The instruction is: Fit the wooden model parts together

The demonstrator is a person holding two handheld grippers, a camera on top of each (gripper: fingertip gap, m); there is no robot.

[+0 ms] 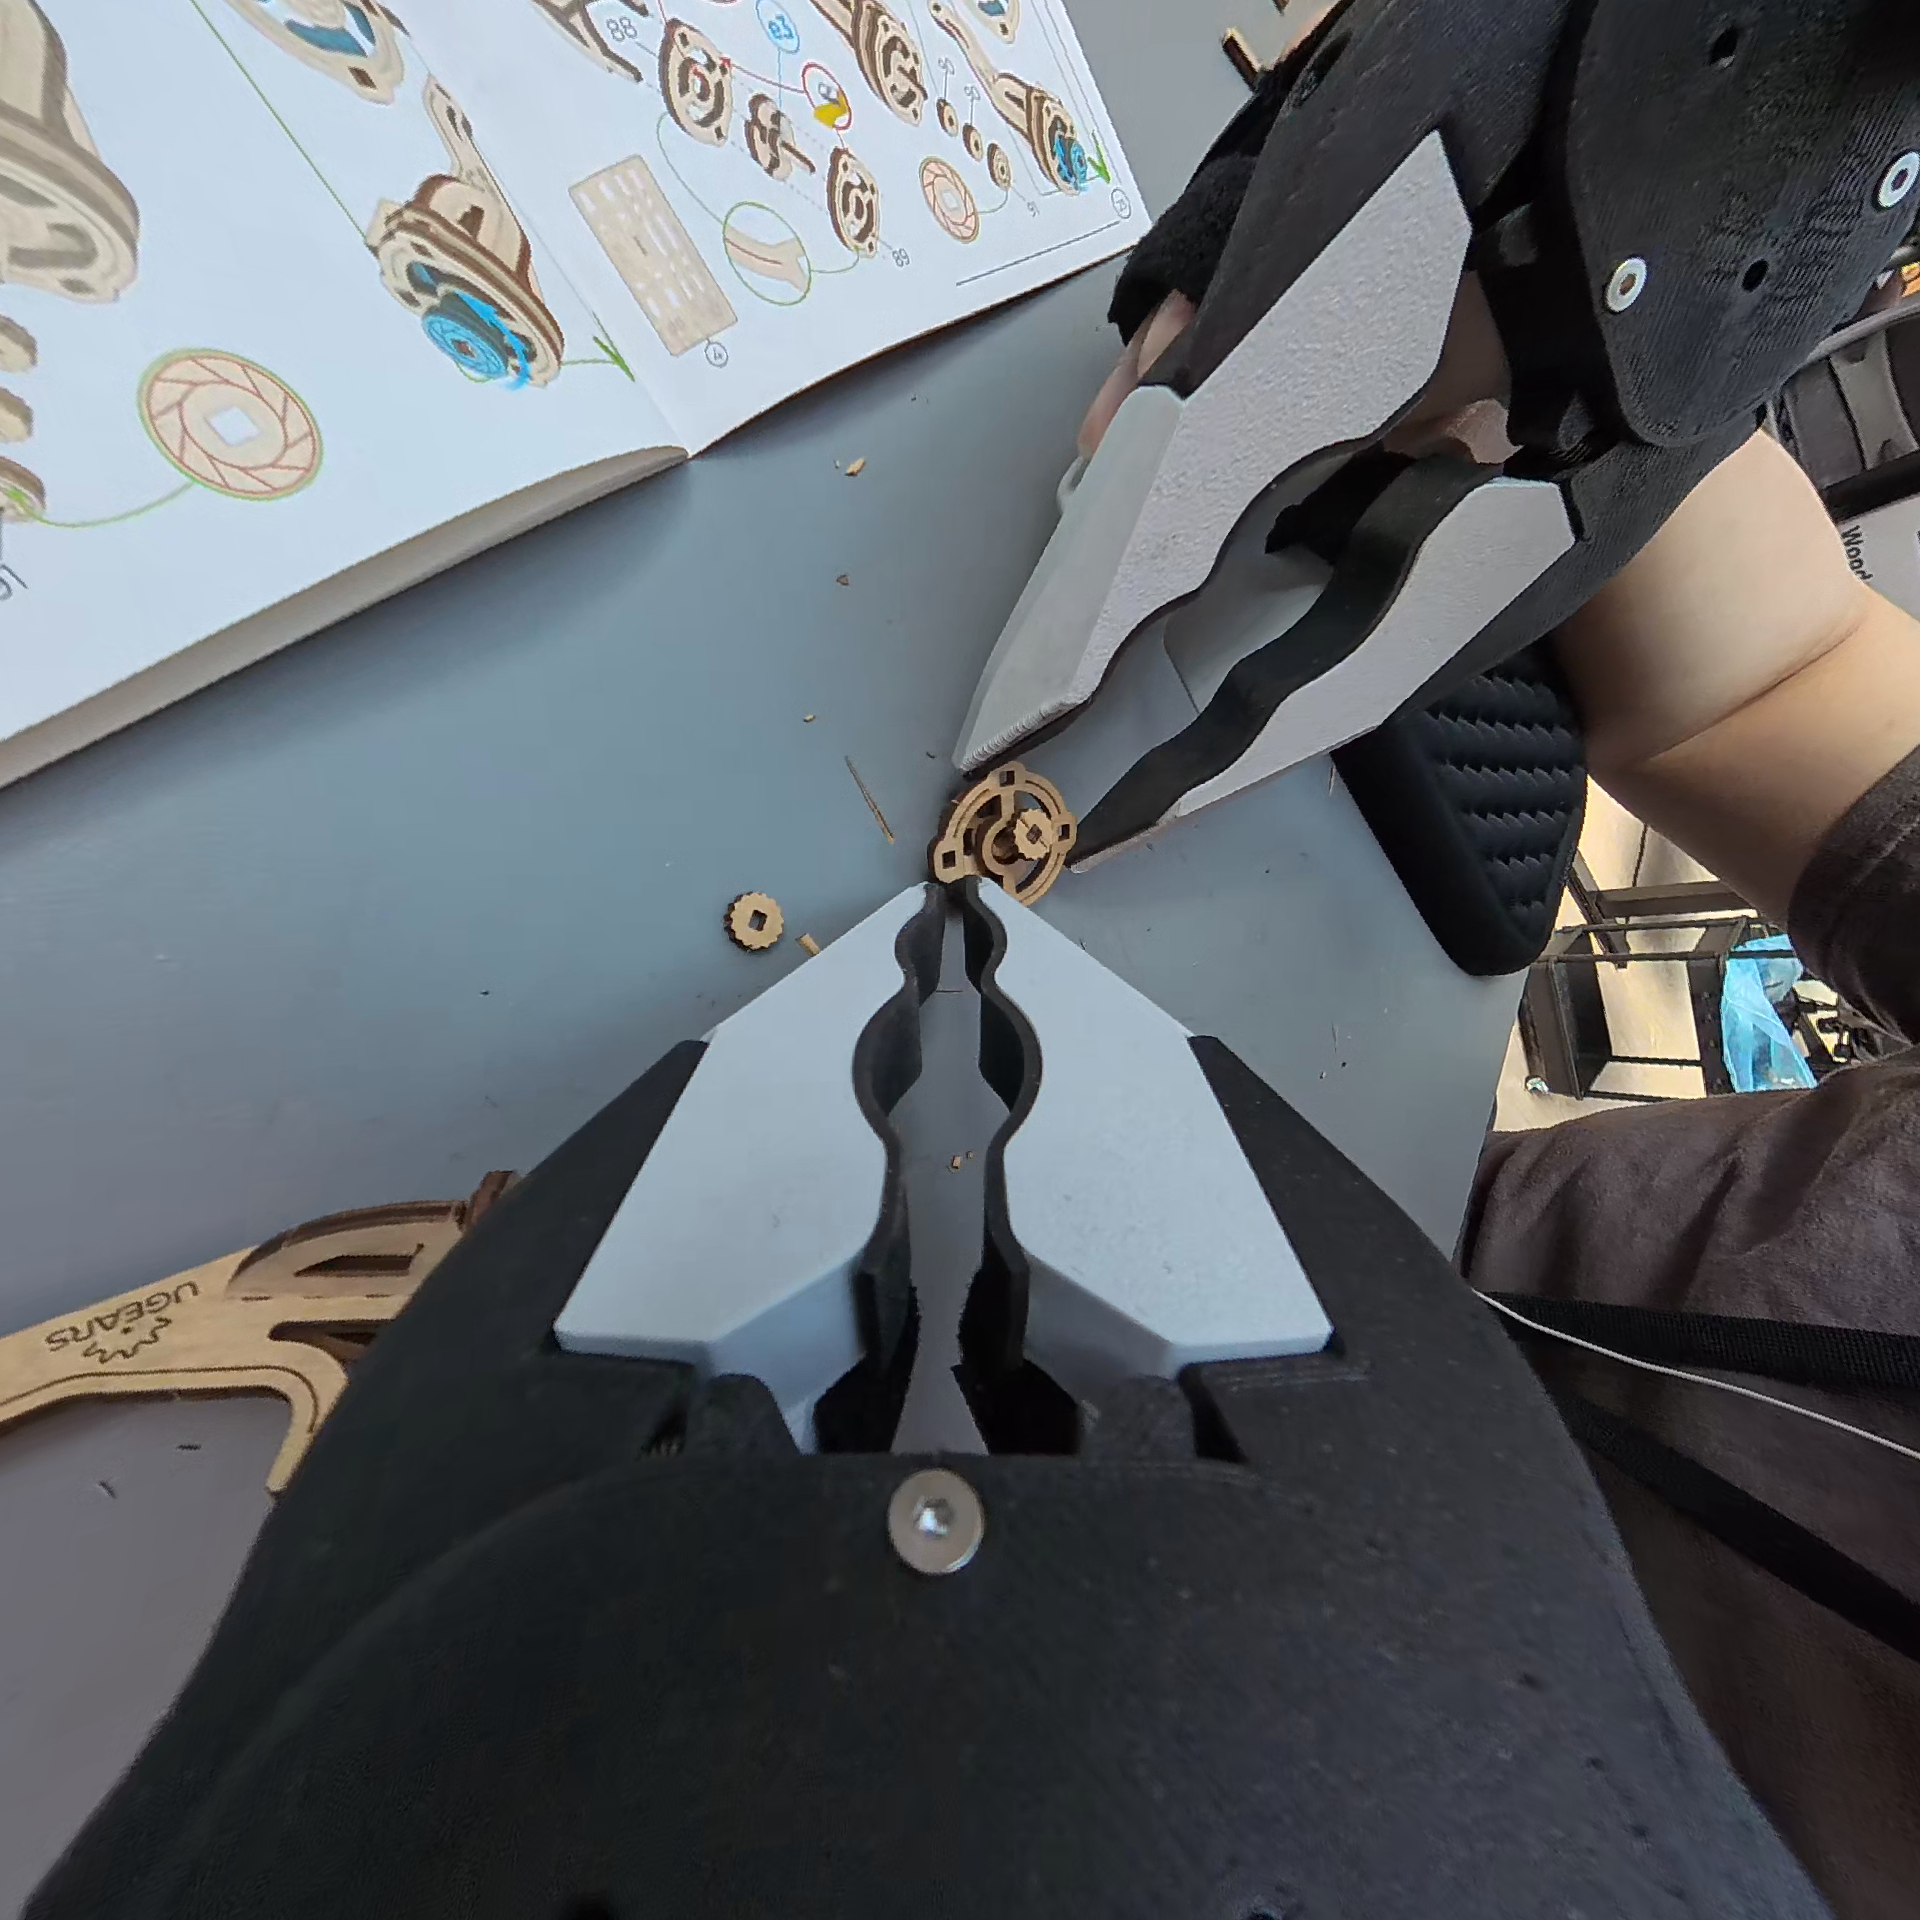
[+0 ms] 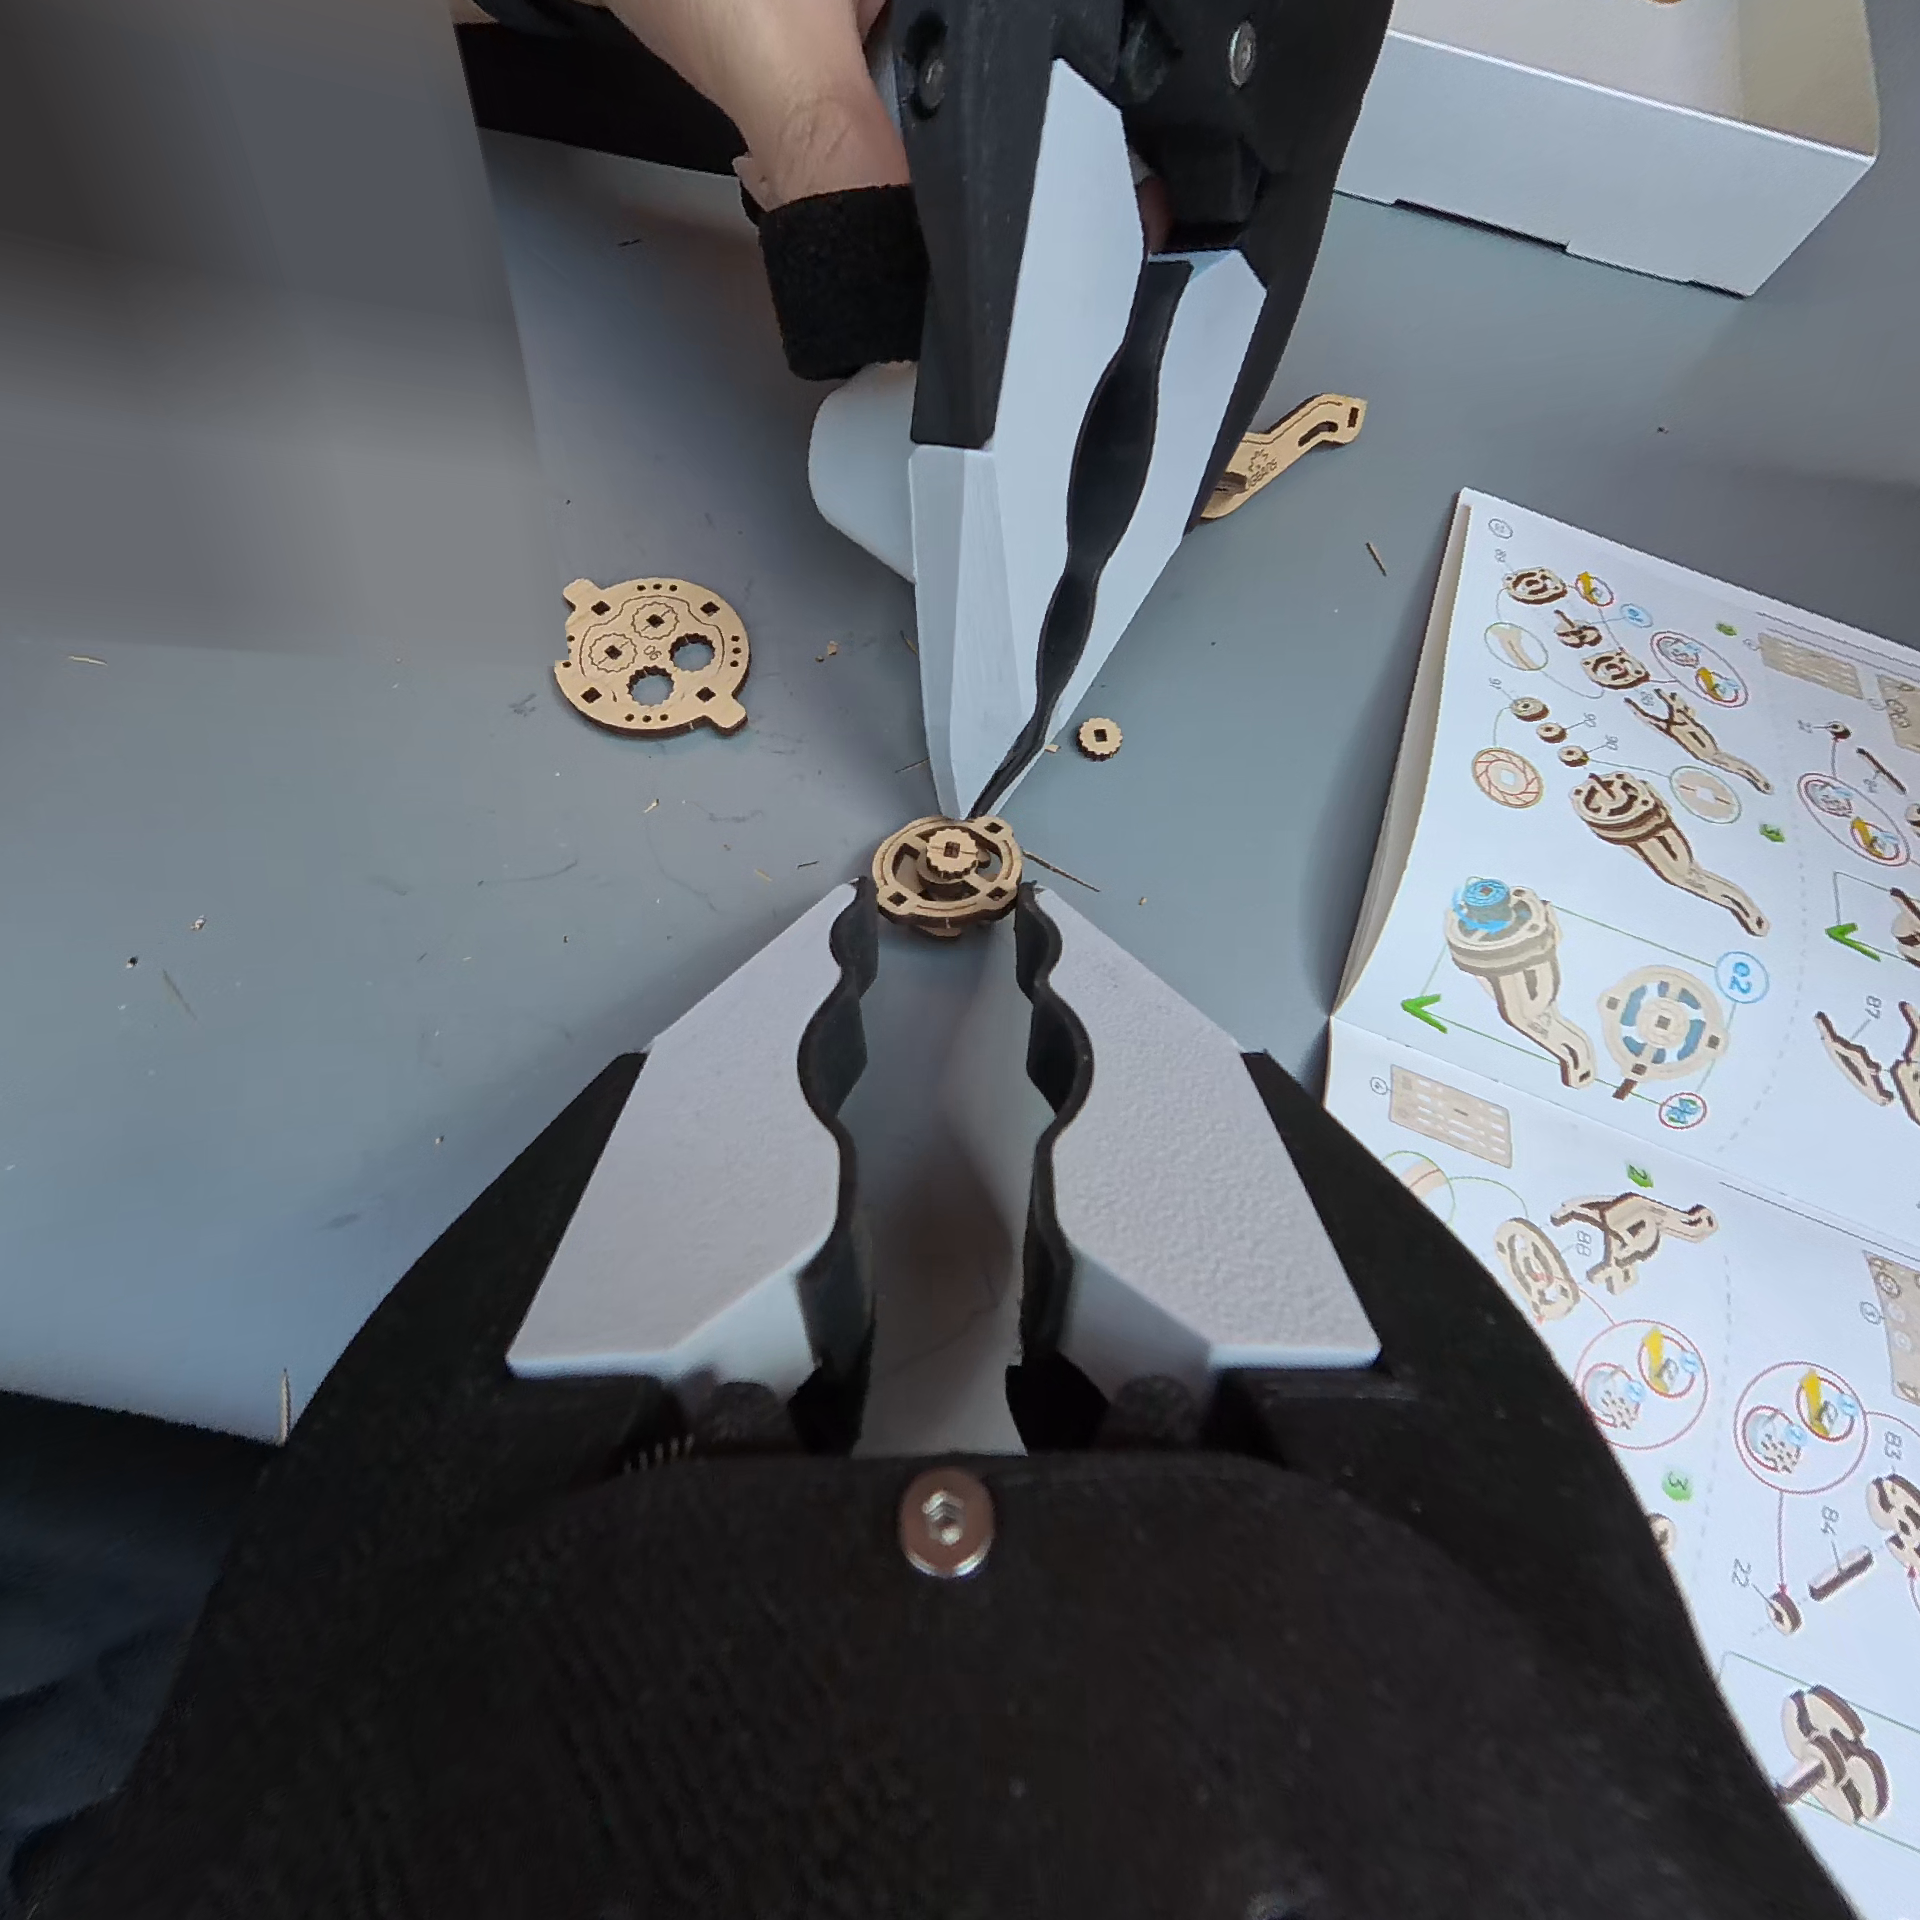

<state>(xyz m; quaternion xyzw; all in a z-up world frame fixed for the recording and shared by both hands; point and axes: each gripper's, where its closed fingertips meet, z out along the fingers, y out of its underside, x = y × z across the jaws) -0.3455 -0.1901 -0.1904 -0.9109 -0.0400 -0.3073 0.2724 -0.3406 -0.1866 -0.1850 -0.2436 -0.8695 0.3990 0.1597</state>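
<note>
A small round wooden wheel assembly (image 2: 943,881), a ring with a little gear on its hub, sits just above the grey table (image 2: 416,935). My right gripper (image 2: 943,906) is shut on it, one finger on each side of the ring. It enters the left wrist view (image 1: 1023,810) from the upper right, holding the same assembly (image 1: 1003,836). My left gripper (image 1: 953,896) is shut and empty, its tips touching the ring's rim. It comes down from the top of the right wrist view (image 2: 968,808). A loose small gear (image 1: 753,920) lies on the table beside it, also in the right wrist view (image 2: 1099,740).
An open instruction booklet (image 2: 1662,1039) lies at the right; in the left wrist view (image 1: 364,260) it is at the upper left. A round wooden plate with holes (image 2: 652,658), a wooden cut-out frame (image 1: 208,1340) and a white box (image 2: 1621,135) are on the table. Wood chips are scattered about. My two grippers' fingertips are within a few centimetres of each other.
</note>
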